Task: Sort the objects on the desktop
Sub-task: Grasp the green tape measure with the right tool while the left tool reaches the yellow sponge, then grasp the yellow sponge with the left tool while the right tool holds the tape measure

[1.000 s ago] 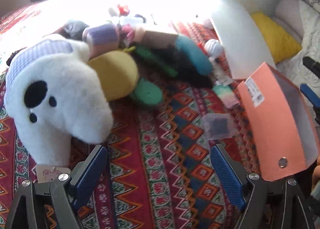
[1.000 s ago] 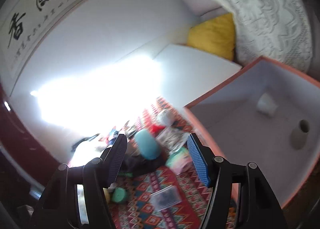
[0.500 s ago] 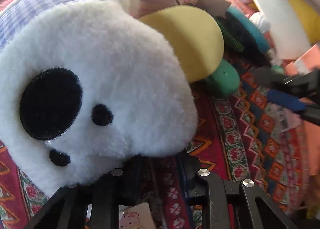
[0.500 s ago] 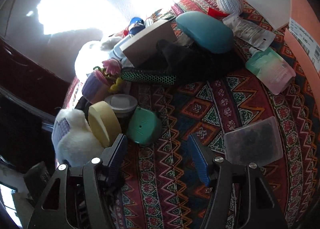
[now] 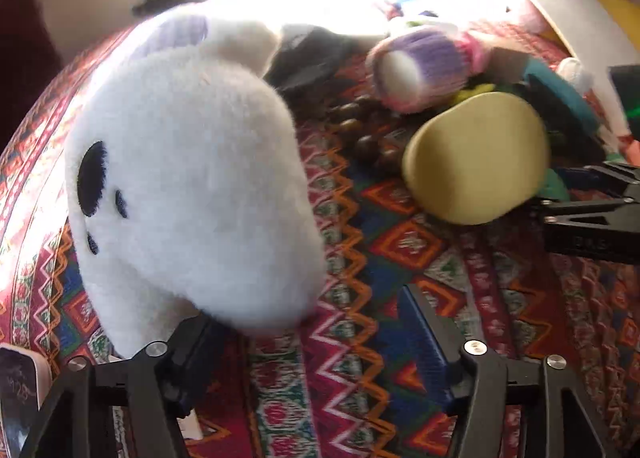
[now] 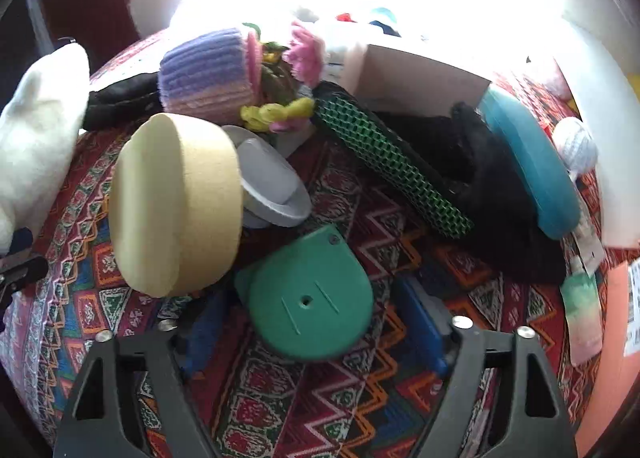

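My right tongs (image 6: 308, 322) stand wide, the 2 blue pads either side of the green case (image 6: 310, 298), which lies flat on the patterned cloth (image 6: 280, 410) right between them and looks not yet pinched. To take it well I judge I should settle lower so the pads meet its edges rather than ride over its smooth lid, then close squarely; it looks hard and slick, so a skewed squeeze could squirt it forward. The yellow round box (image 6: 176, 202) leans just beside it on the left, touching or nearly so, so I would draw back before lifting to avoid tipping it. My left tongs (image 5: 312, 346) are also spread, with the white plush toy (image 5: 188, 194) bulging over the left pad but not clamped; I cannot tell if the pad touches it. Soft as it is, it wants a deep bite. Beyond lie the purple knitted cup (image 6: 208, 70), green mesh roll (image 6: 388, 170) and teal case (image 6: 528, 170), all unsorted.
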The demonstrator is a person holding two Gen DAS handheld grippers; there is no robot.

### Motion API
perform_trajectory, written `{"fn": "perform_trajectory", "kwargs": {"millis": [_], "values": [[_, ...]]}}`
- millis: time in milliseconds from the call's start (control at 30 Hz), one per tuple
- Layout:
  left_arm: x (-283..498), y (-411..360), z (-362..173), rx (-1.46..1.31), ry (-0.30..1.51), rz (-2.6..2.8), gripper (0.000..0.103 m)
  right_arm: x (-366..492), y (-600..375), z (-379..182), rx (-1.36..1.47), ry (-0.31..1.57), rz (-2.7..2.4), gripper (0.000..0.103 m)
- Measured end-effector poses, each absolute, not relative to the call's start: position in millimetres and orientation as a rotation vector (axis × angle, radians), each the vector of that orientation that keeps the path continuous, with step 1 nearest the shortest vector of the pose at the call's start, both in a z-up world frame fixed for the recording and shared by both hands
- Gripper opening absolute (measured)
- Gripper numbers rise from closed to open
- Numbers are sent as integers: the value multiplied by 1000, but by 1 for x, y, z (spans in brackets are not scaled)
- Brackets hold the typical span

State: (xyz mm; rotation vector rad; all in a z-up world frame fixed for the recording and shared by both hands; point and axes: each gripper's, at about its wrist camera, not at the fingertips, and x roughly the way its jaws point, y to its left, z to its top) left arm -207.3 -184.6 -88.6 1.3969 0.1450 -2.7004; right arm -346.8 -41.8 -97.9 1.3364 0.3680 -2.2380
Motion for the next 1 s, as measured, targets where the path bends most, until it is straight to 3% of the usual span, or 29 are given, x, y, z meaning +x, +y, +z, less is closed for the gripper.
{"fn": "perform_trajectory", "kwargs": {"millis": [100,433,533,600,667,700,833,1000], "values": [[-220,-160,-84,1391,53,-2789,85,-347,-26,-94,1429,311,-2225,71],[-299,-104,-126,1568,-551,-2688,90,-365,63,-97,1611,69,-2244,71],[-310,-92,-129,1535,-647,-2694,91,-369,70,-93,1615,44,-2243,71],[-311,-101,-124,1551,-510,-2730,76,-368,68,-92,1616,85,-2253,71],[-311,-110,-118,1587,-309,-2760,15,-366,68,-91,1609,109,-2260,71],[-307,-113,-115,1591,-250,-2769,5,-365,69,-91,1606,118,-2263,71],[-280,-112,-107,1572,-158,-2827,5,-364,83,-82,1585,34,-2250,70],[-260,-92,-111,1580,-318,-2819,11,-355,101,-65,1562,-5,-2261,70]]}}
